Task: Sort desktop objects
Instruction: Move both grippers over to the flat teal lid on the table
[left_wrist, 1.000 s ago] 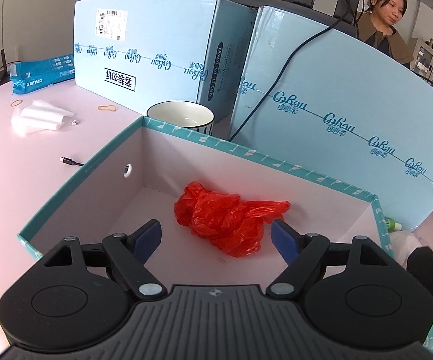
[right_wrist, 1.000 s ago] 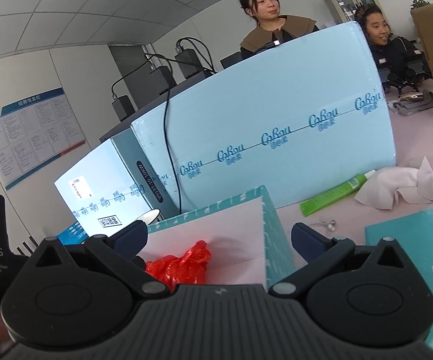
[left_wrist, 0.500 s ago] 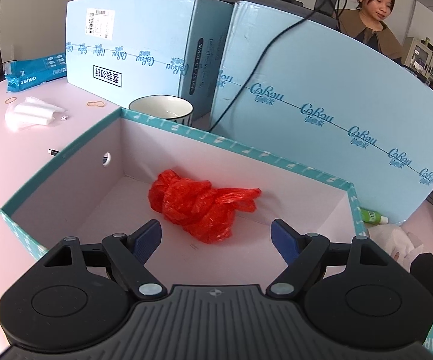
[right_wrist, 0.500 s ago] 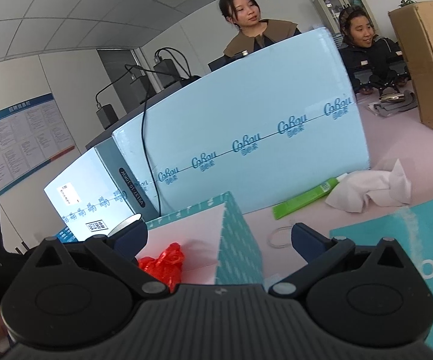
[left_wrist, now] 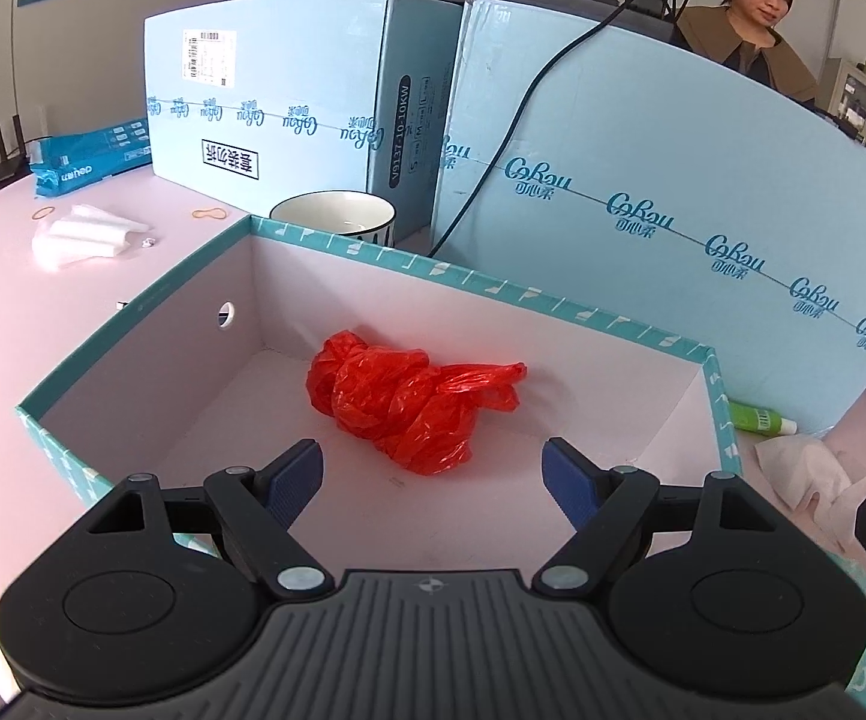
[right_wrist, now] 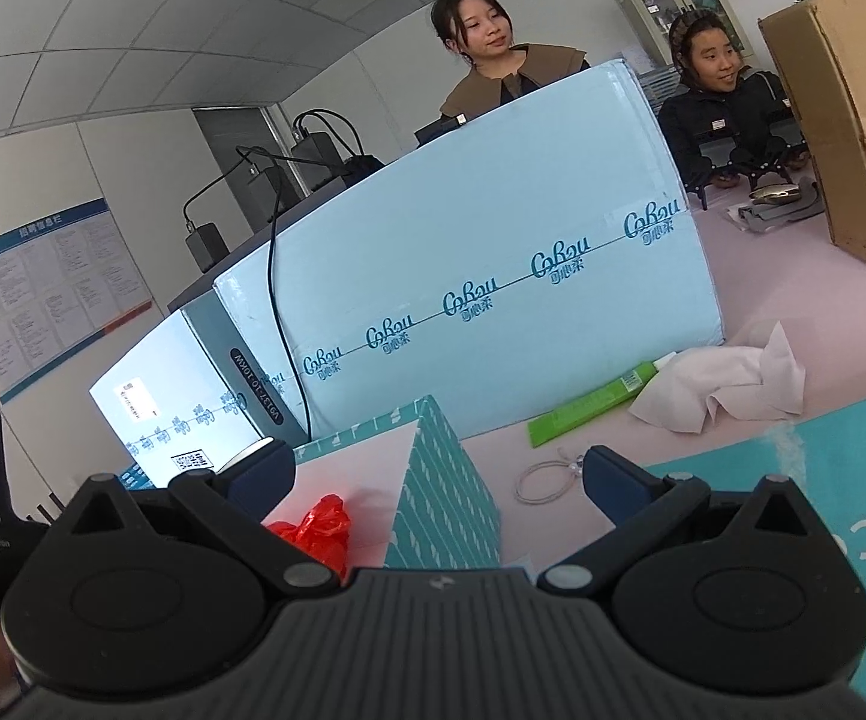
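mug [left_wrist: 333, 217] half-hidden behind teal box [left_wrist: 481, 283], green tube [left_wrist: 760, 418] cut off — right tongs' housing masks red bag [right_wrist: 313, 531]

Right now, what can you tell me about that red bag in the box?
The red bag is thin, shiny, crinkly plastic, scrunched and twisted into a loose bundle with one end sticking out to the side. It lies on the pale floor of the open teal box, about mid-floor, away from the walls. Nothing else touches it.
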Motion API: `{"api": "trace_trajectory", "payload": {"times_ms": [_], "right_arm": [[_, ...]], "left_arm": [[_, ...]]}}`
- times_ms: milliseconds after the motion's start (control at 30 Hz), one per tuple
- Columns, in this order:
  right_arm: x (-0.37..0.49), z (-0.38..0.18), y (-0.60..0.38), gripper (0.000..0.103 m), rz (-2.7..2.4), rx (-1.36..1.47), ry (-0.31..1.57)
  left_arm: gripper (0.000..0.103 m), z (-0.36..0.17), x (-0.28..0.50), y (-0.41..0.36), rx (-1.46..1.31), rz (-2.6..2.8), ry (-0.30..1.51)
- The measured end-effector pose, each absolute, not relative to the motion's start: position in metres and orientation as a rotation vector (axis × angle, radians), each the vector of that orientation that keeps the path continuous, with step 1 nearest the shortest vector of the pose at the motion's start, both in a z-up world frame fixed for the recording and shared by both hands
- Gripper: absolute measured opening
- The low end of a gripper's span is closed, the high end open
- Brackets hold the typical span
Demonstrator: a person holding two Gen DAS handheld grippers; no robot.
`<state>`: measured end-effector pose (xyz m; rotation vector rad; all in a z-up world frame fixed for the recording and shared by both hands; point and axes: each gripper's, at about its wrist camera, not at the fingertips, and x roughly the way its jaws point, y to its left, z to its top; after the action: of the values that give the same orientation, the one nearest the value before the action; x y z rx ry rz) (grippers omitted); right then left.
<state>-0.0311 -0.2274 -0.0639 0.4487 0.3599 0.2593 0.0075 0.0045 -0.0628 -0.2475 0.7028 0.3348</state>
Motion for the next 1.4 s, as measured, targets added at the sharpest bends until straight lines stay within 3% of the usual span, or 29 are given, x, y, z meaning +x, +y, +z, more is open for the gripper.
{"api": "trace_trajectory", "payload": {"times_ms": [1400], "right_arm": [[-0.037, -0.066, -0.287, 0.103, 0.241, 0.438, 0.362]], "left_arm": [[0.077, -0.065, 0.004, -0.067, -0.201, 0.299, 0.734]]}}
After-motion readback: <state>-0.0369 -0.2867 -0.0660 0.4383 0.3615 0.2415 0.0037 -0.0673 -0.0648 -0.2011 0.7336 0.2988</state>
